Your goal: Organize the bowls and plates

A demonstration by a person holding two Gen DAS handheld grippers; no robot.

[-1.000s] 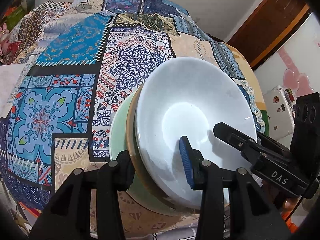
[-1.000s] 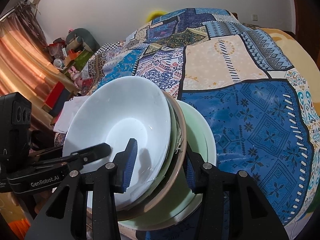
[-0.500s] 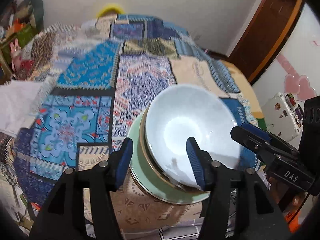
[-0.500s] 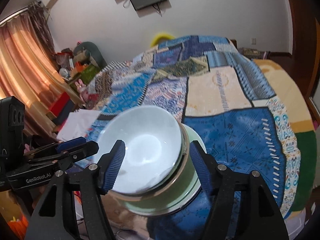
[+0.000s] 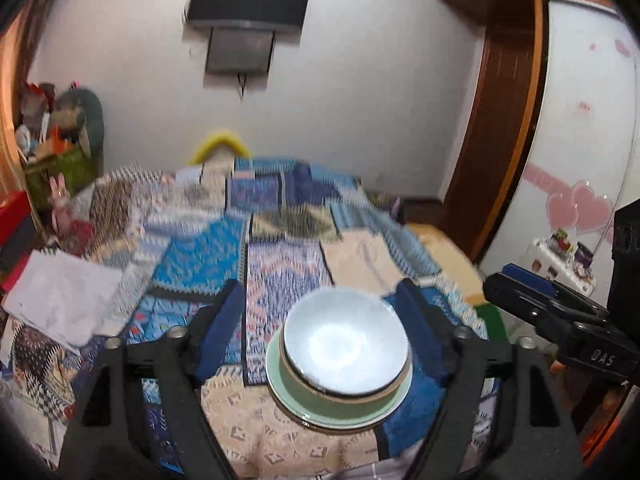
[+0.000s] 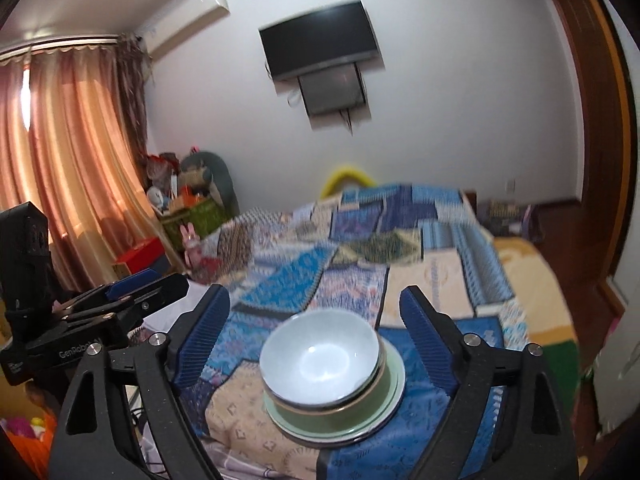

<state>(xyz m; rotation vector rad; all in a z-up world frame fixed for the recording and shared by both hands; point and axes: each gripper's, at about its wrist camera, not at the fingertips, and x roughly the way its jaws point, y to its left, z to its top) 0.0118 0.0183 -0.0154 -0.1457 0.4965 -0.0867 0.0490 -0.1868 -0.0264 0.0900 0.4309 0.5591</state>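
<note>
At the far left of the left wrist view a white folded cloth (image 5: 60,300) is seen lying on the patchwork bedspread (image 5: 200,264) of the bed. Further right, the left gripper (image 5: 320,320) is held above the bed with its fingers (image 5: 220,320) spread wide; the jaws have just been opening, and nothing is pressed between the blue pads. The stack of dishes is framed between them but lies lower, on the bedspread near the bed's front edge — a pale green plate (image 5: 288,396) at the bottom, a green bowl (image 5: 312,394) with a tan rim on it, and a white bowl (image 5: 346,350) nested on top. At the right edge of that view the right gripper (image 5: 520,292) is visible from the side.

In the right wrist view the left gripper (image 6: 148,288) is seen at the left, before the orange curtains (image 6: 72,160). The right gripper (image 6: 316,328) is likewise wide apart and has just been opening — its fingers (image 6: 428,340) touch nothing. The white bowl (image 6: 320,360), the green bowl (image 6: 332,412) and the pale green plate (image 6: 394,384) sit stacked on the bedspread below. A black television (image 6: 320,40) is mounted on the wall behind.
</note>
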